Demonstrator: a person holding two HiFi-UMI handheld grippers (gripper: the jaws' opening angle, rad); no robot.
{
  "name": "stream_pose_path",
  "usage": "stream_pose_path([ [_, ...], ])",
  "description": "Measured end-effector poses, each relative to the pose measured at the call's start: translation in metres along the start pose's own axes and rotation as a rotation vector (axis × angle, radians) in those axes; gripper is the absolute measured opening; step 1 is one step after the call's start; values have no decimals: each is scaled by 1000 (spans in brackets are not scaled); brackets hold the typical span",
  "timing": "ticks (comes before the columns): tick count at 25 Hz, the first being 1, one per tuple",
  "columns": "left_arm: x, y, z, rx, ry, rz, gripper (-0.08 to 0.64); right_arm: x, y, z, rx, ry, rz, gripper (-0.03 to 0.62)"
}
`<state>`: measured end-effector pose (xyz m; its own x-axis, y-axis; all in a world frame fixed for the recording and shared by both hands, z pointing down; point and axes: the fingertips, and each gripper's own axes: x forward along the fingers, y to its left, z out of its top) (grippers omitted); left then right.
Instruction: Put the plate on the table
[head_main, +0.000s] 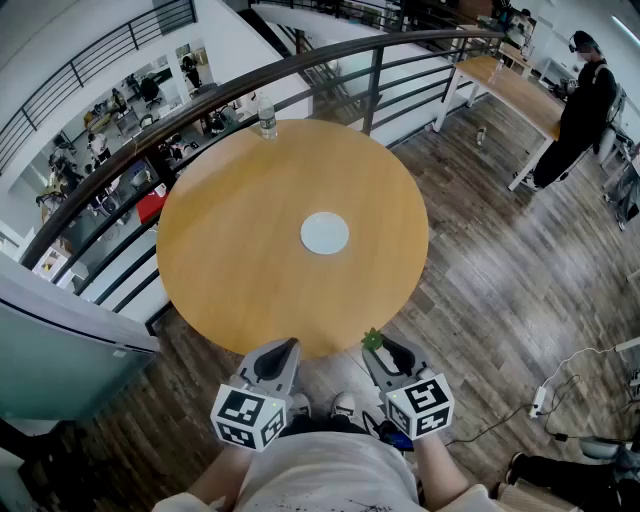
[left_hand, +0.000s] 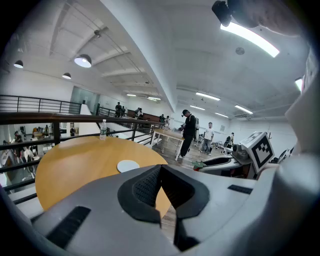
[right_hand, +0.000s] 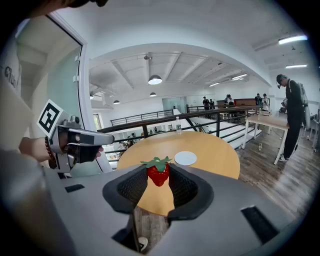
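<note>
A small white plate (head_main: 325, 233) lies flat near the middle of the round wooden table (head_main: 220, 260); it also shows in the left gripper view as the plate (left_hand: 128, 165) and in the right gripper view as the plate (right_hand: 185, 158). Both grippers hover at the table's near edge, well short of the plate. My left gripper (head_main: 285, 348) is shut, with nothing between its pads (left_hand: 145, 187). My right gripper (head_main: 378, 345) is shut on a red toy strawberry (right_hand: 158, 173) with green leaves (head_main: 372, 339), held at the jaw tips.
A water bottle (head_main: 267, 118) stands at the table's far edge, by the curved dark railing (head_main: 300, 65). A person in black (head_main: 580, 100) stands at a long wooden table (head_main: 510, 85) at the far right. Cables and a power strip (head_main: 540, 400) lie on the floor to the right.
</note>
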<state>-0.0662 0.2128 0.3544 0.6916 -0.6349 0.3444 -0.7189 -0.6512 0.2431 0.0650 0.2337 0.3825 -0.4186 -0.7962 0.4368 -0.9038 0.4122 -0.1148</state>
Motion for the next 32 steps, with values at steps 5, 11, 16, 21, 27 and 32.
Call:
stream_pose_path([
  [5,-1,-1,2,3,2,-1,23,-2,0,4,0,-3,-4,147],
  [11,0,-4,3,4,-1,0,23,-4,-1,4,3,-6,-3,147],
  [16,-2,-6,-1,7,3,6,23,-6,0,0,14,-12,-4,147],
  [21,0,-11,-2,16,11,26,23,-12,-7,1,47,-36,7,147],
  [27,9,-21,-2,10,14,73,23,-18,-26,-2,51,-39,36,147],
  [32,18,-31,-4,-7,1,102,23,-22,-42,-4,34,-33,62,147],
])
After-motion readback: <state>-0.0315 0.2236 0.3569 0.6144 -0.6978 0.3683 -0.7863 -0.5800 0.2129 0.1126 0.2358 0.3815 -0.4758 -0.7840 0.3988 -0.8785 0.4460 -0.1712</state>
